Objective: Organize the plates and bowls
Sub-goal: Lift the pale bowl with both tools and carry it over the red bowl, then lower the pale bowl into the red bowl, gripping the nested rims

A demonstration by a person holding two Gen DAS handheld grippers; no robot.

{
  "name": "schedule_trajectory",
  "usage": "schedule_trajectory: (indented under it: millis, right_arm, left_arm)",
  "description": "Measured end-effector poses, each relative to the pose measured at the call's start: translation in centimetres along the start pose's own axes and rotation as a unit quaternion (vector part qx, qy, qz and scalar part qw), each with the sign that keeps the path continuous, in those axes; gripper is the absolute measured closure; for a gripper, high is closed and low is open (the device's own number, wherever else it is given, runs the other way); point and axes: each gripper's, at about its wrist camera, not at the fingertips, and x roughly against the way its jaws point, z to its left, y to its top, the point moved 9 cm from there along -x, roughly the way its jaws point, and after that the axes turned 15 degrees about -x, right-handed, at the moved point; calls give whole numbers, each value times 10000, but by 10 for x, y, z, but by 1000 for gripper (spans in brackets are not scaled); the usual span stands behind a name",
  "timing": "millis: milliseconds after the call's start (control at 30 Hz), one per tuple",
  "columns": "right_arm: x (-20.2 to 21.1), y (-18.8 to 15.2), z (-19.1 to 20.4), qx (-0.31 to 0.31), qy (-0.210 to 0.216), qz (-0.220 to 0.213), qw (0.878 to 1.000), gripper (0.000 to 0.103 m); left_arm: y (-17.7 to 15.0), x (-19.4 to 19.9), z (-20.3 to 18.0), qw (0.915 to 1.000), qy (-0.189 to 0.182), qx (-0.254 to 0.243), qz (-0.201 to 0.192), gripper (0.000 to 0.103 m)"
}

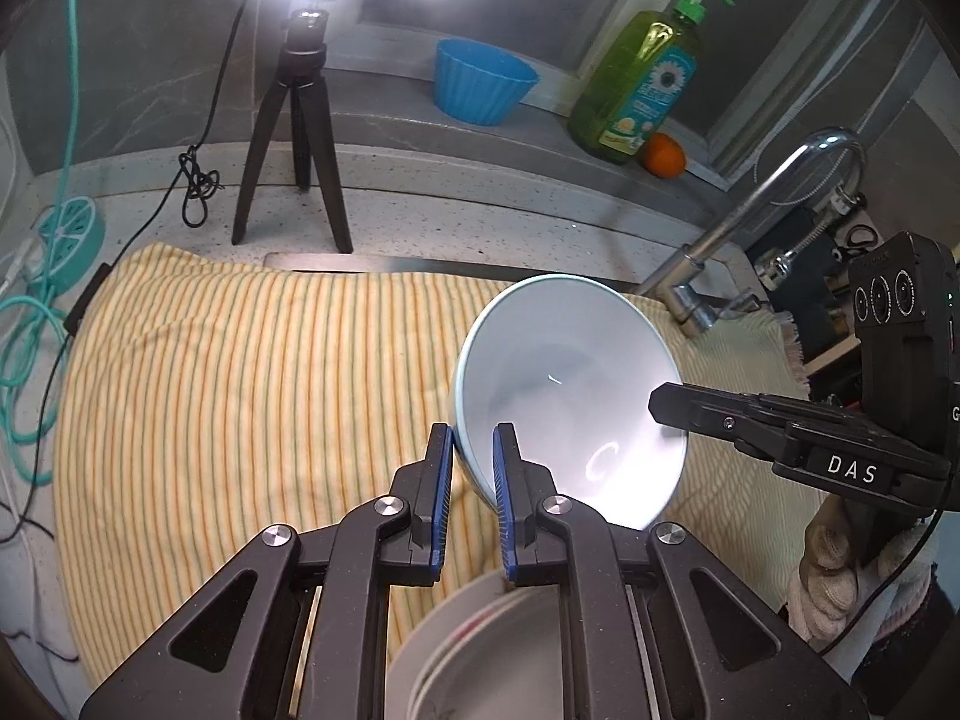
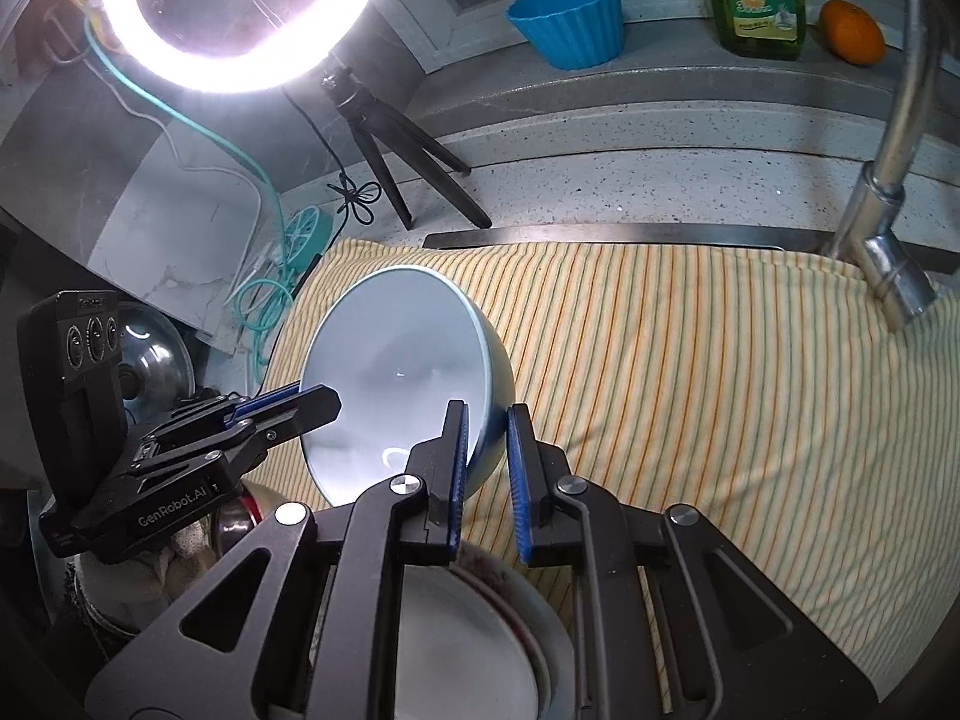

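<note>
A light blue bowl point(image 1: 570, 396) with a white inside is held tilted above the striped cloth point(image 1: 240, 390). My left gripper point(image 1: 474, 438) is shut on the bowl's rim at one side. My right gripper point(image 2: 486, 420) is shut on the rim at the other side of the bowl point(image 2: 390, 372). Each gripper shows in the other's view, the right one point(image 1: 666, 405) and the left one point(image 2: 318, 396). White plates point(image 1: 498, 654) are stacked below the grippers and show in the right wrist view too point(image 2: 468, 648).
A yellow striped cloth point(image 2: 690, 390) covers the sink area. A chrome faucet point(image 1: 750, 222) stands at the right. A tripod point(image 1: 294, 138) with a ring light, a blue cup point(image 1: 480, 81), a green soap bottle point(image 1: 642, 78) and an orange point(image 1: 663, 155) stand behind. Teal cables point(image 1: 36, 300) lie left.
</note>
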Motion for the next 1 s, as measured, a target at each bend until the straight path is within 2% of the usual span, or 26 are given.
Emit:
schedule_trajectory:
  millis: [367,633,1000]
  right_arm:
    - [36,-39,10,40,110,-153,9998,90]
    - [40,-70,22,100,176,-51,9998,90]
    - [31,-100,52,309,314,146,9989,90]
  left_arm:
    - [-22,32,-21,9999,-95,-54,-132,91]
    - [-44,53,-20,9998,-43,29,-195,91]
    - [-77,80,0,9992,85,323,-241,91]
